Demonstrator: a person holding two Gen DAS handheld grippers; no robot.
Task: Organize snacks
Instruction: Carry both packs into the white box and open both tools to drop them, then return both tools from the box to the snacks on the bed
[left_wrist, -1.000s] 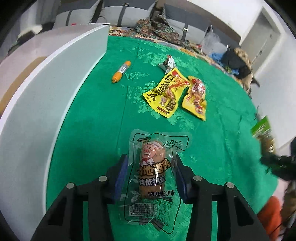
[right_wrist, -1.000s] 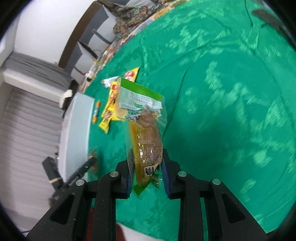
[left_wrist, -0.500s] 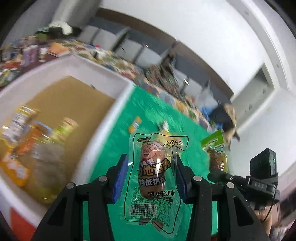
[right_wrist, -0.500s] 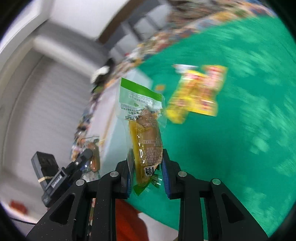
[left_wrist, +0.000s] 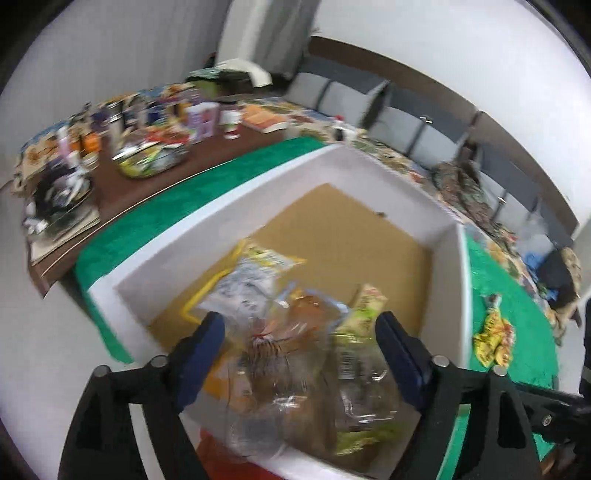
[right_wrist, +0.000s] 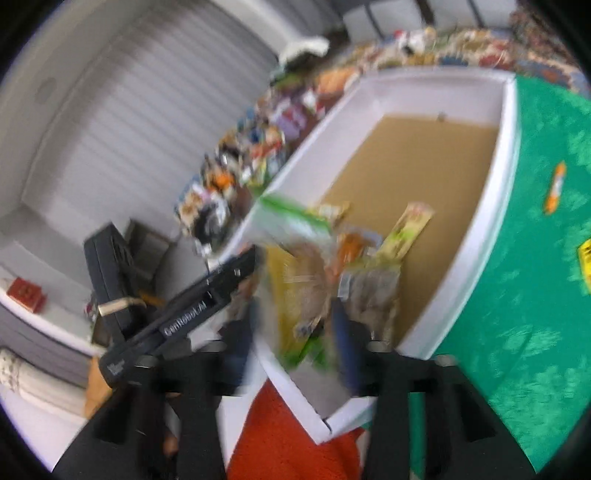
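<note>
Box (left_wrist: 448, 236), white-walled with a brown floor, on green cloth (left_wrist: 524, 306); one only. Left gripper (left_wrist: 299, 354) above its near end, jaws opening and wide apart, blue pads clear of everything, nothing gripped. Below and between the pads, a blurred heap of packets (left_wrist: 291, 332) on the box floor: count uncertain, roughly five, among them a clear pack with brown contents, a yellow-edged one at 11 o'clock of the heap and a pale green stick pack (left_wrist: 364, 306) at 2 o'clock. Right gripper (right_wrist: 291, 325) over the same end of the box, jaws opening too; a green-topped packet (right_wrist: 295, 221) smeared by motion just between them, contact with the pads impossible to judge. Out on the cloth, at 3 o'clock of the box in the left view, two yellow packs (left_wrist: 493, 339) side by side and one small wrapper (left_wrist: 493, 301) just beyond. In the right view, one orange tube (right_wrist: 556, 188) on the cloth at 3 o'clock of the box. Beyond the box at 10 o'clock, a brown table (left_wrist: 207, 155) crowded with bottles and tins, too blurred to count.
</note>
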